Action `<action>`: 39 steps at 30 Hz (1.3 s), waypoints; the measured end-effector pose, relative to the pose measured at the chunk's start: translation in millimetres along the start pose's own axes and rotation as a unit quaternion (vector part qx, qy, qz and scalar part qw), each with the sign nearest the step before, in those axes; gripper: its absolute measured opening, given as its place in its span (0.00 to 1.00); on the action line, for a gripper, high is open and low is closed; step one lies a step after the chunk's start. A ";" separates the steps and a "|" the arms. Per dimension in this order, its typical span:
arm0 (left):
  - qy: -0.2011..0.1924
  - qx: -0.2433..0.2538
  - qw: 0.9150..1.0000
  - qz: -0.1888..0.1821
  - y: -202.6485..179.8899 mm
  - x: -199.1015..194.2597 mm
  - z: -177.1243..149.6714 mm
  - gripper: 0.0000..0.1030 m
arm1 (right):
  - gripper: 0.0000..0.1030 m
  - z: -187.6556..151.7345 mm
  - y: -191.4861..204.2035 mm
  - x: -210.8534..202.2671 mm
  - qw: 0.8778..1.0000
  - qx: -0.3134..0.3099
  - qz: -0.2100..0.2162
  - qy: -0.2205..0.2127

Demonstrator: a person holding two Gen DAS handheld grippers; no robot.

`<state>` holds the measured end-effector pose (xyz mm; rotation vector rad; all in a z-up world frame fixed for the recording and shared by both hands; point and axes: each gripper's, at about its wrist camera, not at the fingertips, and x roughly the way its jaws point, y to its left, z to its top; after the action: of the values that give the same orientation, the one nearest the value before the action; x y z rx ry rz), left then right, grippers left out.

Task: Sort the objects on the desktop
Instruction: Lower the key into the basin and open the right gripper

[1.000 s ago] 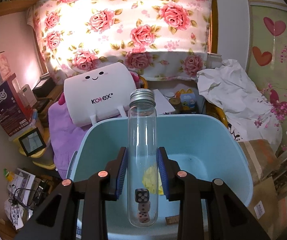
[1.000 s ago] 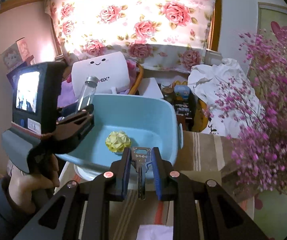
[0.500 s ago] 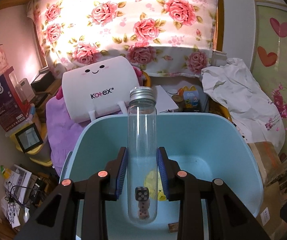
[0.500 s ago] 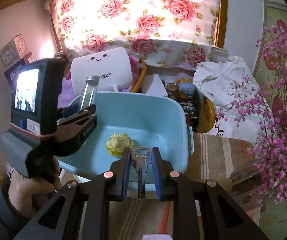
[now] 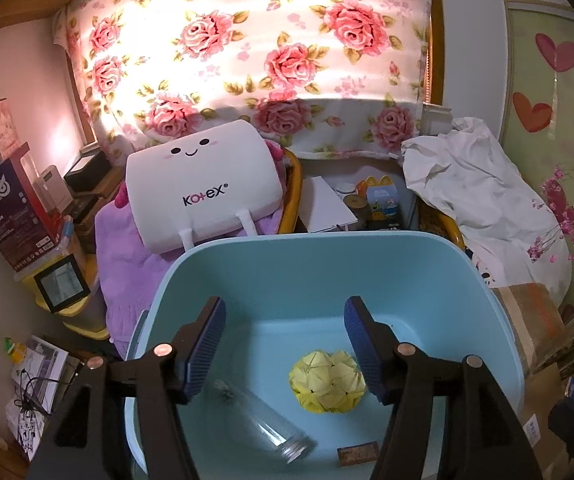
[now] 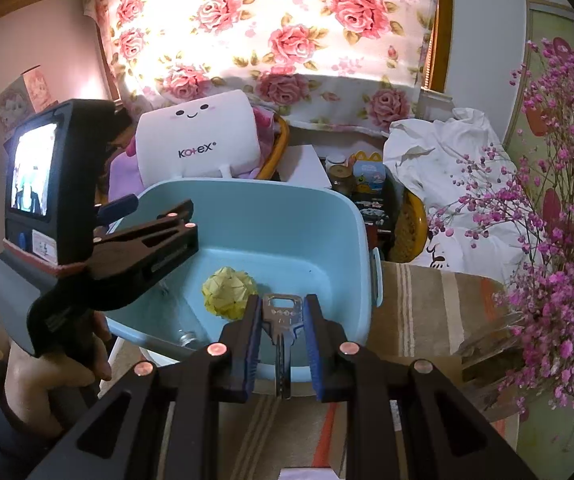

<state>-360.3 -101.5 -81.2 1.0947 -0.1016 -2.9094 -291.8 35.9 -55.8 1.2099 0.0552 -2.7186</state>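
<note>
Two tongs in play | my left tongs [image 5: 283,344] opening, nothing between them, over the tub [image 5: 327,256] | bottle [image 5: 265,426] lies inside beside paper ball [image 5: 327,386] | my right tongs [image 6: 283,344] pinch key [image 6: 283,332] above near rim | risk: key released early could strike the rim and fall outside.

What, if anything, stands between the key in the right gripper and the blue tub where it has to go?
Nothing visible does. The key sits clamped in the right gripper just short of the tub's near rim, and the left gripper hangs over the tub's far left side.
</note>
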 end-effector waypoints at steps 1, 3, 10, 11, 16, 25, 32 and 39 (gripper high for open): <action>0.000 -0.002 1.000 -0.001 1.2 -0.7 -0.3 0.63 | 0.21 0.7 -0.4 0.5 1.000 0.000 0.000 -0.001; 0.000 -0.006 1.000 -0.001 3.9 -2.7 -1.3 0.63 | 0.21 2.5 -1.0 2.7 1.000 0.000 0.001 -0.001; 0.002 -0.013 1.000 0.001 20.4 -13.4 -14.2 0.63 | 0.21 11.0 0.0 21.0 1.000 -0.003 0.004 0.003; 0.001 -0.014 1.000 0.002 23.4 -15.5 -16.5 0.63 | 0.21 12.3 0.6 24.6 1.000 -0.004 0.004 0.004; -0.001 -0.021 1.000 0.006 38.9 -28.7 -29.5 0.63 | 0.21 16.3 5.1 45.6 1.000 -0.002 0.013 0.013; -0.010 -0.027 1.000 0.008 57.1 -54.5 -51.3 0.63 | 0.21 23.6 20.1 84.7 1.000 -0.015 0.010 0.024; -0.012 -0.031 0.999 0.003 67.1 -69.7 -64.5 0.63 | 0.21 25.7 29.3 113.2 0.999 -0.017 0.005 0.034; -0.016 -0.025 0.999 0.015 74.8 -75.9 -72.8 0.63 | 0.21 21.6 25.3 137.3 0.999 -0.008 -0.008 0.052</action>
<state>-254.8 -175.8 -80.6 1.0312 -0.0464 -2.8858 -393.7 -9.9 -142.2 1.3501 0.0993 -2.6612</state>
